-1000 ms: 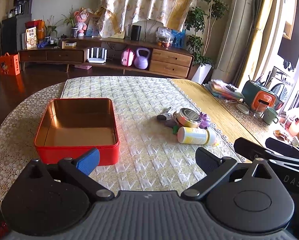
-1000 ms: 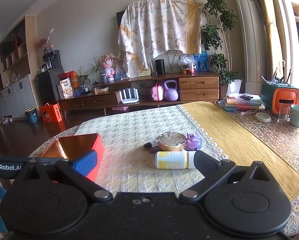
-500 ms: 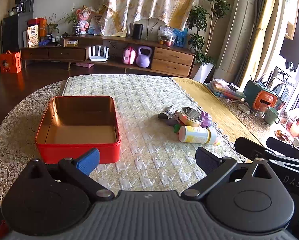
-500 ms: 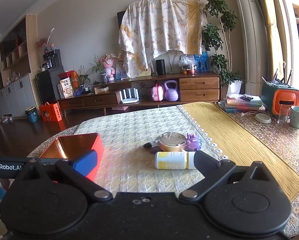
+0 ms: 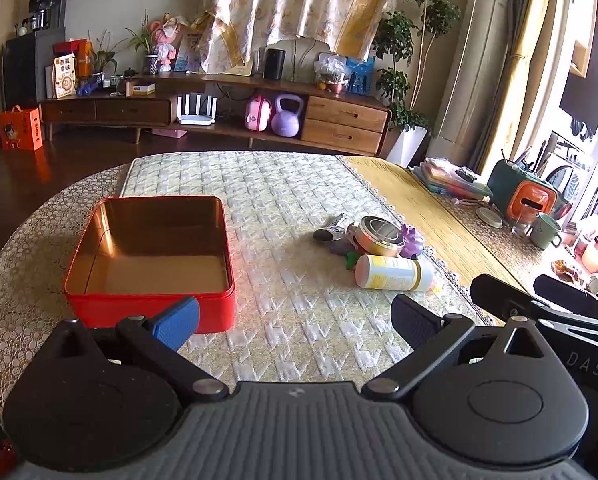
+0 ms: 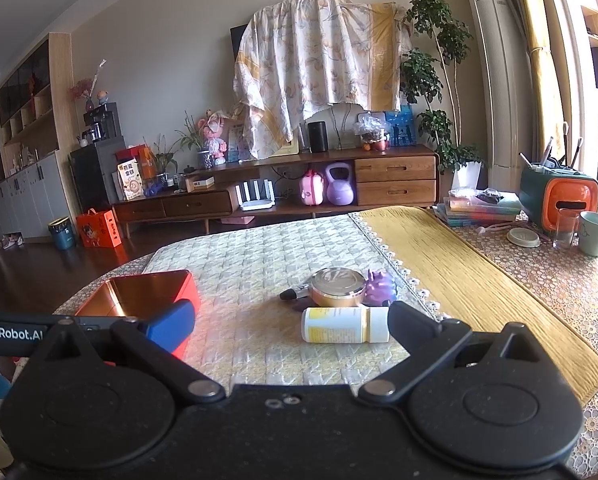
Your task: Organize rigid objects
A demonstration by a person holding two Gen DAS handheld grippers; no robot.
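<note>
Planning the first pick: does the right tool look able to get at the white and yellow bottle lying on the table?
Probably yes. The right tool is open, and the white and yellow bottle lies just ahead of it with nothing between.

Empty red tin (image 5: pixel 151 256) sits well apart from clustered bottle (image 5: pixel 393 273), round tin (image 5: pixel 381 236).

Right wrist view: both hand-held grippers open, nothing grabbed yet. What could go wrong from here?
1. The white bottle lies on its side, so a nudge from the right hand-held gripper may send it rolling toward the mat's lace edge.
2. The round gold tin, purple toy and black marker sit bunched together; taking one likely shifts the others.
3. The red tin box sits right before the left hand-held gripper and may get bumped.
</note>
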